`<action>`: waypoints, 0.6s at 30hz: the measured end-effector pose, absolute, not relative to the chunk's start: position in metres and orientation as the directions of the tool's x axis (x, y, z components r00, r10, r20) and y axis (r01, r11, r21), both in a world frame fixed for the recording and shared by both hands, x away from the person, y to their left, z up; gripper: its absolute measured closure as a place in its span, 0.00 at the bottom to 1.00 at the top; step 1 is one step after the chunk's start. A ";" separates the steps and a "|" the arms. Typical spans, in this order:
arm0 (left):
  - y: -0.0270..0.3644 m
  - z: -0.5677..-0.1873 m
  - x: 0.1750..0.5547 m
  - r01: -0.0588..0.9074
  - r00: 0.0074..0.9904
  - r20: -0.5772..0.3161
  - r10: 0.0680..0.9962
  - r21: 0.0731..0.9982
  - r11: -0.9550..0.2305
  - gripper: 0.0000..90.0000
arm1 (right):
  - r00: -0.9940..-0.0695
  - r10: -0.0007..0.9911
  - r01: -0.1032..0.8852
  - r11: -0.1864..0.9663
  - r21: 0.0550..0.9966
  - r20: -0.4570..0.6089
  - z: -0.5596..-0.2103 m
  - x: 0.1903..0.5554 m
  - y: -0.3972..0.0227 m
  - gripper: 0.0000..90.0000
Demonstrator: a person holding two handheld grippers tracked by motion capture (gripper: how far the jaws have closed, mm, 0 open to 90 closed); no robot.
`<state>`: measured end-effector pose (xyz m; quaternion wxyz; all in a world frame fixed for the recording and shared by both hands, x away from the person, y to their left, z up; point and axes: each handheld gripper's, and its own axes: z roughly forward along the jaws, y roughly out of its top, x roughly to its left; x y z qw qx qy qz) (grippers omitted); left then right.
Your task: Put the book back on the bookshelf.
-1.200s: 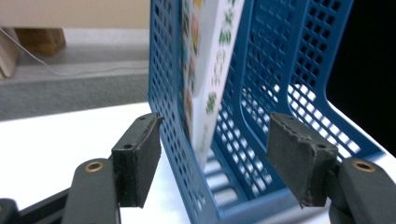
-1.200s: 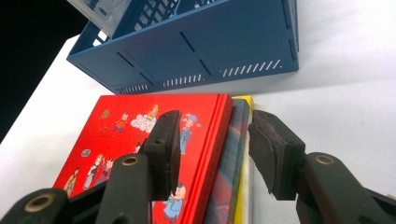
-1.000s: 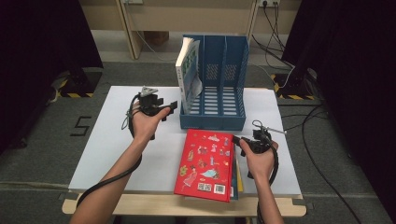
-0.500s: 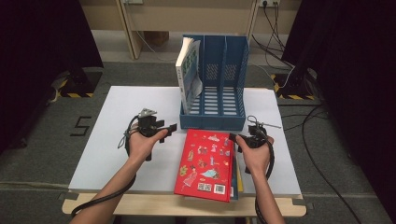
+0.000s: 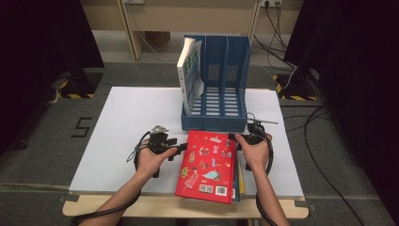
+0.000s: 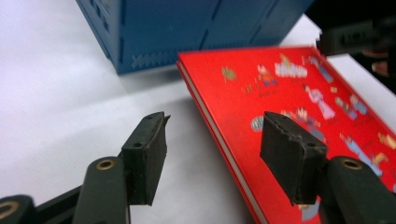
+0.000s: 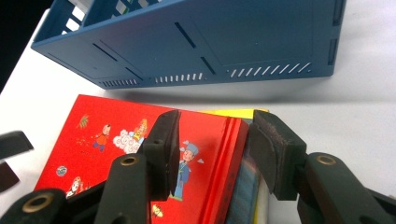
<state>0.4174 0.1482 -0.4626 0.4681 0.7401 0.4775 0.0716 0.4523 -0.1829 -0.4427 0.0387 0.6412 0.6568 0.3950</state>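
Note:
A red picture book (image 5: 207, 165) lies flat on top of a small stack at the table's front, just before a blue file rack (image 5: 214, 120). My left gripper (image 5: 176, 148) sits low at the book's left edge. In the left gripper view its jaws (image 6: 217, 149) have just been closing a little and stand open astride that edge of the red book (image 6: 289, 88), not pressing it. My right gripper (image 5: 235, 137) is at the book's far right corner. Its open jaws (image 7: 215, 149) straddle the right edge of the red book (image 7: 102, 135), without squeezing.
The rack (image 7: 210, 42) holds one upright book (image 5: 188, 77) in its left slot. Yellow and blue books (image 7: 233, 113) stick out beneath the red one. The white table (image 5: 127, 122) is bare to the left. Cables trail from both grippers.
My left hand has come down and in from the table's middle left to the red book's left edge. The right hand has edged slightly toward the book's corner.

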 end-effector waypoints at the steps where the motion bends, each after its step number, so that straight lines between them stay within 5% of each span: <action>1: 0.147 -0.464 0.417 0.642 0.536 -0.345 0.770 0.759 -0.106 0.45 | -0.168 0.872 0.816 -0.138 0.561 0.459 -0.443 0.453 -0.182 0.59; 18: 0.136 -0.468 0.412 0.632 0.600 -0.347 0.721 0.758 -0.160 0.65 | -0.178 0.858 0.839 -0.124 0.530 0.482 -0.448 0.461 -0.182 0.58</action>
